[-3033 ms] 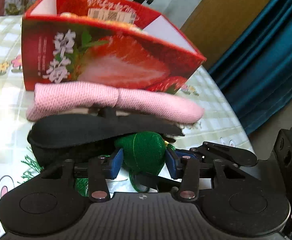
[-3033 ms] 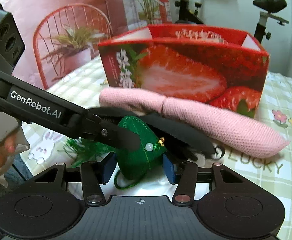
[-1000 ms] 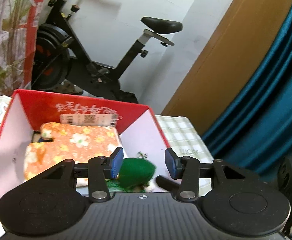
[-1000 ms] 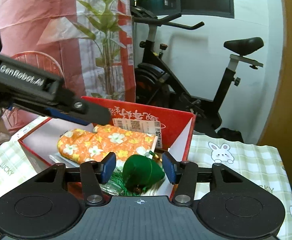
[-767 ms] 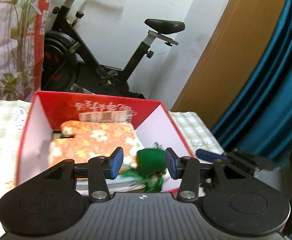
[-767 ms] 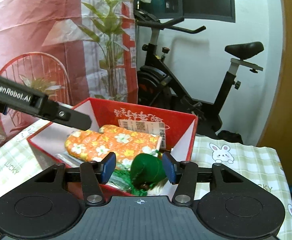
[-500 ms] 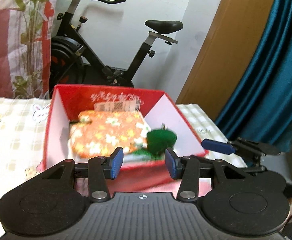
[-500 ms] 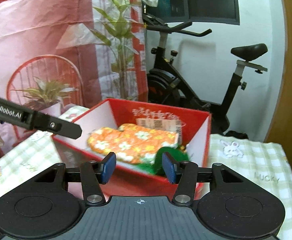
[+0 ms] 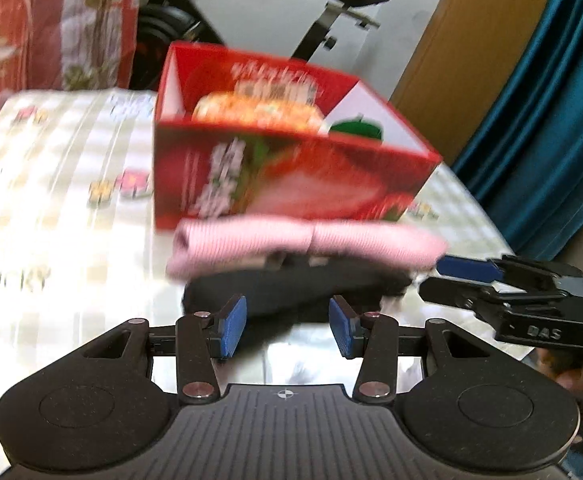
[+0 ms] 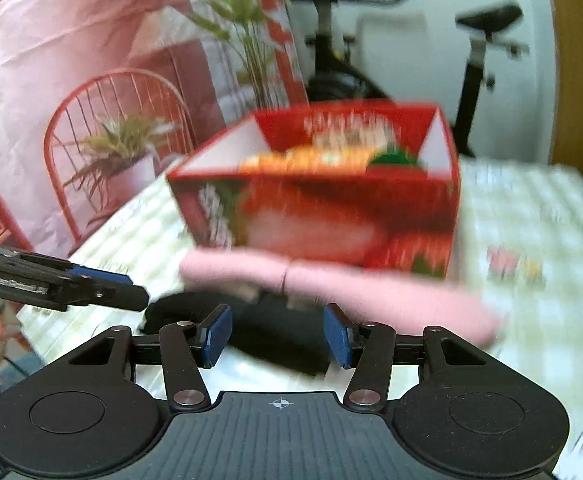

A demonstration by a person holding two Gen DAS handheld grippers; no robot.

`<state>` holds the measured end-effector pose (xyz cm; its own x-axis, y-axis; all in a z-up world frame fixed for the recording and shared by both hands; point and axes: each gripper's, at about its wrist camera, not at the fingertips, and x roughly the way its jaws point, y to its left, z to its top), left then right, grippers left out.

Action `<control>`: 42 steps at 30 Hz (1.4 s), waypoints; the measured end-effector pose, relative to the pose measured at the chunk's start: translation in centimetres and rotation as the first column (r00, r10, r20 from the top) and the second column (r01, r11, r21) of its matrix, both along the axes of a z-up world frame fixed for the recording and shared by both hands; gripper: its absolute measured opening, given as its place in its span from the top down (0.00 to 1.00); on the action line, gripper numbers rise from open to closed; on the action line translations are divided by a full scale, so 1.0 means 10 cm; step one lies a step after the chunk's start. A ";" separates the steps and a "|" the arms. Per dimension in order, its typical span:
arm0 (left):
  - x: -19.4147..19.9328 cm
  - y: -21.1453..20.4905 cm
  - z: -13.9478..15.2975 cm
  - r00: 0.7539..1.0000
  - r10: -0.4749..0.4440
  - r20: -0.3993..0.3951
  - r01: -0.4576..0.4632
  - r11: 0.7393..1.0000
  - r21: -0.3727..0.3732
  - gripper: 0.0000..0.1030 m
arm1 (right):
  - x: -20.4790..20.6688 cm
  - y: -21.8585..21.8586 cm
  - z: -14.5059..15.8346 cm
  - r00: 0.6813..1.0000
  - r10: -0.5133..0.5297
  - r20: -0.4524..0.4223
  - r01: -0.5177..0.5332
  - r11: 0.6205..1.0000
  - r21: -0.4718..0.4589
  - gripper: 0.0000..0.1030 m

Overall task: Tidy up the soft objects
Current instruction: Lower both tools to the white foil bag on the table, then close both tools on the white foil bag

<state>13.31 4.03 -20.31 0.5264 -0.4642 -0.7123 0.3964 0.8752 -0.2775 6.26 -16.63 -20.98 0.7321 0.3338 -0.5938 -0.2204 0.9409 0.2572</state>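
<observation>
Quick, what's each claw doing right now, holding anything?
Left claw: open, holding nothing.
Right claw: open, holding nothing.

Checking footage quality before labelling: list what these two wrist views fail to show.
- Printing on the red box: motion blur, both views.
- Lower part of the green item and orange floral item: hidden by the box wall.
- Black item shape: blurred, partly under the pink cloth.
</observation>
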 end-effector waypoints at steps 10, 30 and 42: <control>-0.15 0.09 -0.46 0.995 0.039 -0.097 -0.037 0.999 0.021 0.53 | -0.12 0.03 -0.40 0.971 -0.055 -0.234 0.054 0.998 -0.008 0.51; -0.15 -0.02 -0.76 0.986 -0.001 -0.165 -0.004 1.000 -0.030 0.54 | 0.06 0.23 -0.57 0.950 0.025 -0.310 -0.035 0.999 -0.026 0.45; -0.14 -0.01 -0.78 0.988 0.011 -0.153 -0.022 0.997 -0.067 0.54 | 0.18 0.30 -0.63 0.976 0.028 -0.217 -0.040 0.998 -0.049 0.47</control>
<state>11.90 3.97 -28.15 0.4217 -0.5071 -0.7517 0.3305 0.8579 -0.3933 8.02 -13.61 -27.31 0.5734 0.3201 -0.7542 -0.1971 0.9474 0.2523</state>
